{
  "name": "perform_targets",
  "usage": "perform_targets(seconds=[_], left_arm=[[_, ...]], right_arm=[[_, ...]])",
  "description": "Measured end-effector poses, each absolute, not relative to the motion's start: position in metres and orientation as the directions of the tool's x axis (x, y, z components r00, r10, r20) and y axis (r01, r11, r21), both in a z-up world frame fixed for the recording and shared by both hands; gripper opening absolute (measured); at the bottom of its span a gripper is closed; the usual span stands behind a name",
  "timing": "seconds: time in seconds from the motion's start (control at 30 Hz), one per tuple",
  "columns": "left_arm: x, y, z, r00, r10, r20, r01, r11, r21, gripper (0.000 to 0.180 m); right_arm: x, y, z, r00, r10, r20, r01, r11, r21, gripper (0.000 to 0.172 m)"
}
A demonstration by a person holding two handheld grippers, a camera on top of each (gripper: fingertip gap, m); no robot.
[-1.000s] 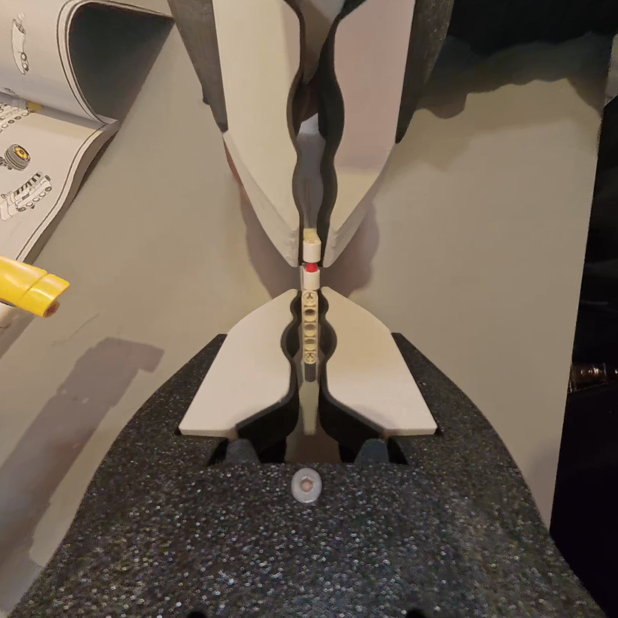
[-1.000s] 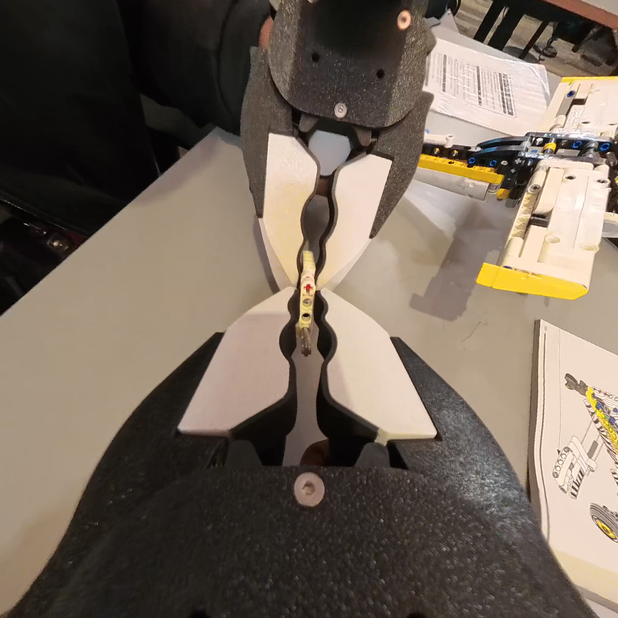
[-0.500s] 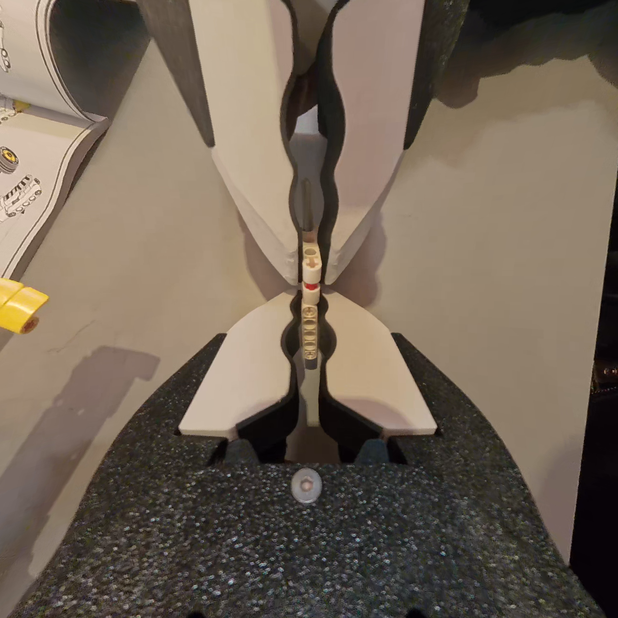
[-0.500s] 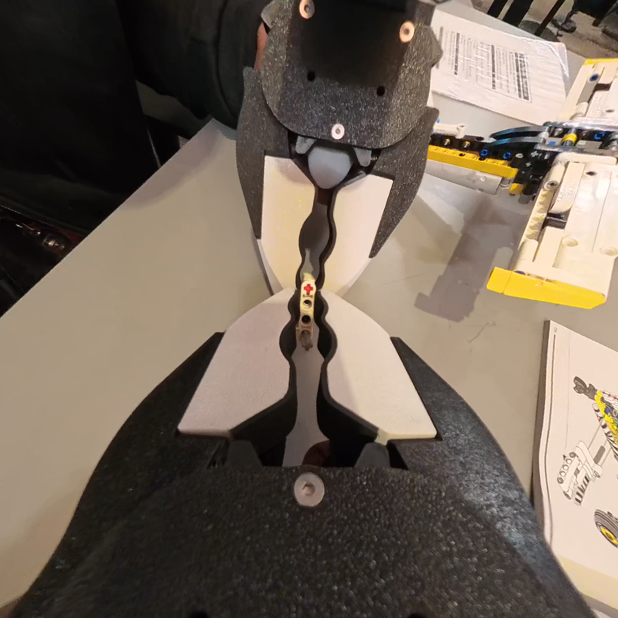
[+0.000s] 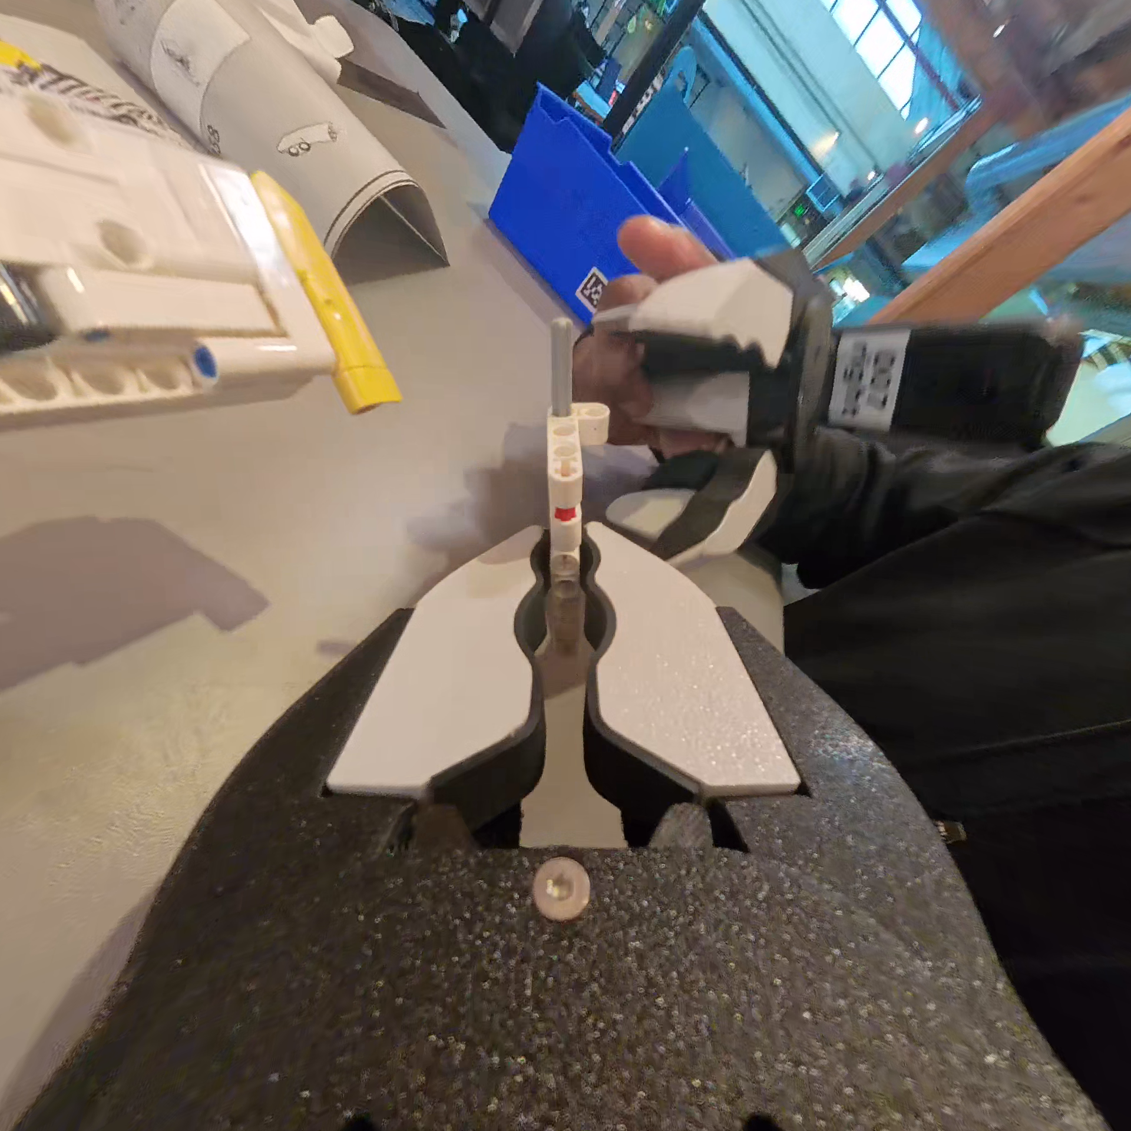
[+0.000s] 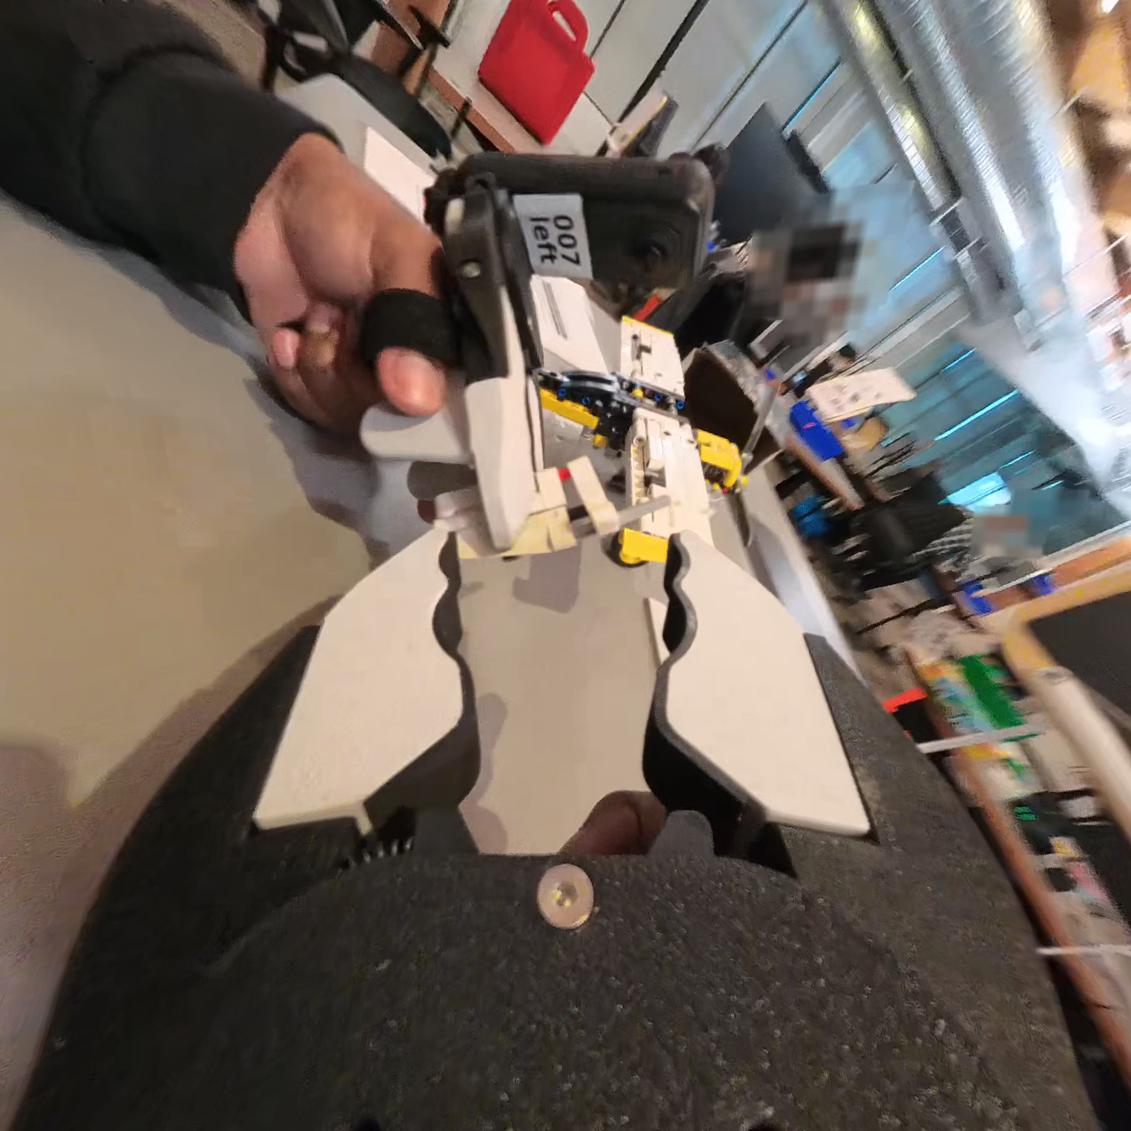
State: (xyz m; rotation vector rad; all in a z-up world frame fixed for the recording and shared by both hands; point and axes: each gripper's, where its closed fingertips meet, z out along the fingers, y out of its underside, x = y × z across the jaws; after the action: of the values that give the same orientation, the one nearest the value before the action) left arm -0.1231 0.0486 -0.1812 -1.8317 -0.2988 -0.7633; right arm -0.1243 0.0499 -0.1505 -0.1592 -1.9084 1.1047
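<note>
Grey desk (image 5: pixel 183 581) carrying one white-yellow brick model (image 5: pixel 153 294), one booklet (image 5: pixel 294 122). Left tool (image 5: pixel 564 544) clamping one white brick assembly (image 5: pixel 564 477), grey axle (image 5: pixel 560 367) sticking up. Right tool (image 6: pixel 560 551) gaping wide, gripping nothing.

Pale grey tabletop (image 5: pixel 183 489) underfoot of everything, smooth, crossed by soft shadows. Beyond its far edge, a blue bin (image 5: pixel 587 202) and a slanting wooden beam (image 5: pixel 1010 226). Tall windows (image 5: pixel 881 37) behind — cool, bluish daylight. Over on the other side, a red case (image 6: pixel 535 61), dark chairs (image 6: pixel 391 110), more cluttered tables (image 6: pixel 826 465) — all blurred, tilted.
</note>
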Motion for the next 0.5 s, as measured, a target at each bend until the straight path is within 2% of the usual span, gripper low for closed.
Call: perform_targets(seconds=[0.1,0.17,0.23,0.37,0.5], left_arm=[[-0.121,0.048,-0.175,0.724,-0.182,0.666,0.576,-0.372,-0.728,0.008],[-0.117,0.048,-0.171,0.696,-0.213,0.686,0.592,-0.372,-0.715,0.007],[-0.112,0.048,-0.167,0.664,-0.25,0.705,0.605,-0.375,-0.703,0.008],[-0.104,0.047,-0.163,0.61,-0.306,0.731,0.618,-0.394,-0.68,0.007],[-0.099,0.047,-0.161,0.57,-0.334,0.751,0.626,-0.415,-0.66,0.008]], right_arm=[[-0.124,0.04,-0.155,-0.489,0.439,0.754,-0.372,0.676,-0.636,0.076],[-0.127,0.036,-0.154,-0.49,0.456,0.743,-0.363,0.668,-0.65,0.089],[-0.129,0.034,-0.155,-0.52,0.467,0.715,-0.355,0.644,-0.678,0.093],[-0.128,0.031,-0.151,-0.496,0.443,0.747,-0.407,0.64,-0.651,0.09],[-0.123,0.029,-0.148,-0.464,0.421,0.779,-0.464,0.633,-0.619,0.079]])
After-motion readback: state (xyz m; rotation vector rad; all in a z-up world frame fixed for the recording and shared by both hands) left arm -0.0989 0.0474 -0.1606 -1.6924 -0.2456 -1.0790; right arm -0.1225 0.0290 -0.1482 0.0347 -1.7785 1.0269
